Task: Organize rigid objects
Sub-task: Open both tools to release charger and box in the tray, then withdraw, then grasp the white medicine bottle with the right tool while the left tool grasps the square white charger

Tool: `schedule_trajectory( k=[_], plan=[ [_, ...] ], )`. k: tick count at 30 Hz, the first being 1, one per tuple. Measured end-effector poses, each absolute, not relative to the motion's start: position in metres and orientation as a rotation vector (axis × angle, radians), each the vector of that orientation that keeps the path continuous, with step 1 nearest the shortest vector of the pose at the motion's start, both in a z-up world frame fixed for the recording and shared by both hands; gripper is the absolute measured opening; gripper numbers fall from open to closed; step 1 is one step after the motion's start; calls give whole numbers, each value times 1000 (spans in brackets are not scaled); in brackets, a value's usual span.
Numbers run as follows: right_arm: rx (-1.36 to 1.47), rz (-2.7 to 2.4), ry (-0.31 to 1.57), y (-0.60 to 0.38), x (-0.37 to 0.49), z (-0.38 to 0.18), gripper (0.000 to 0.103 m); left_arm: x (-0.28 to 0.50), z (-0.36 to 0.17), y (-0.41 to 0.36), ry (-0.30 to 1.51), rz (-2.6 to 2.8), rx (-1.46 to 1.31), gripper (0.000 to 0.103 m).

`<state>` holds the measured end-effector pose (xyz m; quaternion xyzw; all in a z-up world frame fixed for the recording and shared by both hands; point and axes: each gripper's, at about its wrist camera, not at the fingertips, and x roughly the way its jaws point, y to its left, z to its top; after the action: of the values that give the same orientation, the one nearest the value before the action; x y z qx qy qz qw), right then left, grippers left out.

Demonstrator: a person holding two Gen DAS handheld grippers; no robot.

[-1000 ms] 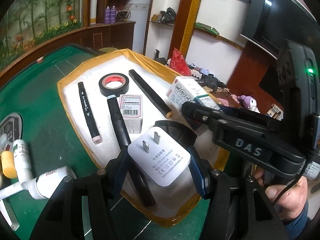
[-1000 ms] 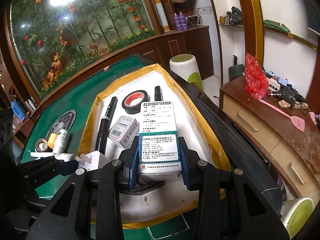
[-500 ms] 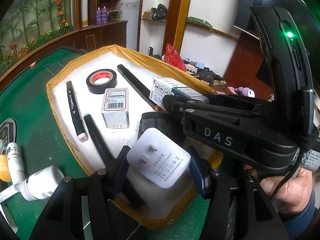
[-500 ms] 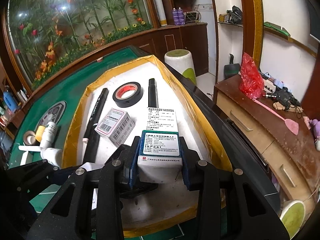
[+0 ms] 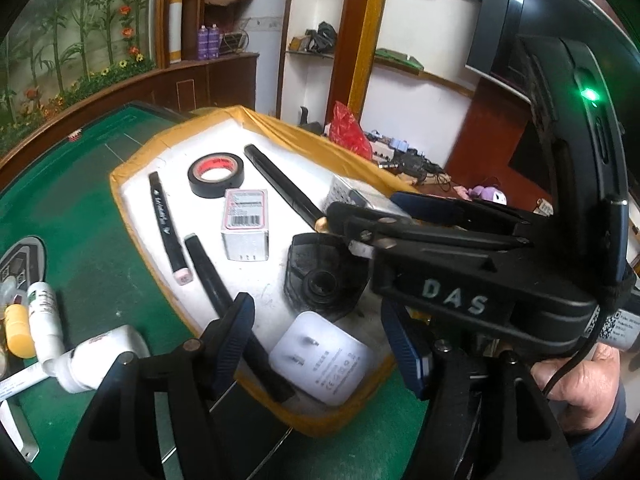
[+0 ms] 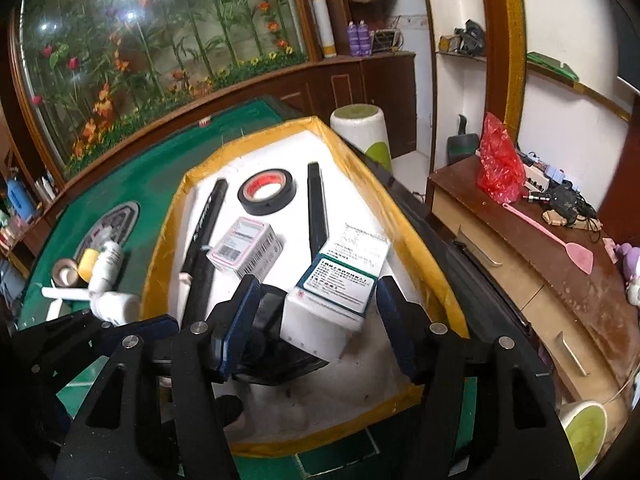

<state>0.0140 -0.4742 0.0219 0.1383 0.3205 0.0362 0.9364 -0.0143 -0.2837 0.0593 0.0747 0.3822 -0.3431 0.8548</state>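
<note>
A white plug adapter [image 5: 324, 360] lies prongs-up on the white, yellow-rimmed tray [image 5: 120, 192] near its front edge. My left gripper [image 5: 320, 344] straddles the adapter; its jaws are opening and the blue pads [image 5: 236, 332] stand clear of it. In the right wrist view a white medicine box with a teal label [image 6: 336, 292] rests tilted on the tray [image 6: 420, 248], partly over a black round part [image 6: 276, 344]. My right gripper [image 6: 318, 324] is around the box, its jaws opening, with gaps on both sides.
The tray also holds a black tape roll [image 5: 216, 174], a small pink-and-white box [image 5: 245, 228], two markers [image 5: 166, 220] and a long black pen [image 5: 280, 188]. White bottles [image 5: 44, 320] lie on the green felt at left. A wooden dresser [image 6: 520, 280] stands to the right.
Both grippers have opened. The plug adapter left the left pads and lies on the tray; the medicine box left the right pads and tipped down onto the tray.
</note>
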Motion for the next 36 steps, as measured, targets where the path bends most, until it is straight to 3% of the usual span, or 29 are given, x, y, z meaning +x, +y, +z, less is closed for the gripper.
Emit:
schedule_trajectory(
  k=[16,27,29,36],
  plan=[
    [242,183,561,-404,-24,67,61,-34,88,-187,708,-654,51,68],
    [142,364,656,-312,-20,39,61,-29,85,-55,662,-388,-87,72],
    [121,406,676,-294,-22,30,61,-22,80,-28,679,-327,-143,77],
    [103,452,713,-277,-17,15,61,-3,50,3,812,-243,-234,77]
  ],
)
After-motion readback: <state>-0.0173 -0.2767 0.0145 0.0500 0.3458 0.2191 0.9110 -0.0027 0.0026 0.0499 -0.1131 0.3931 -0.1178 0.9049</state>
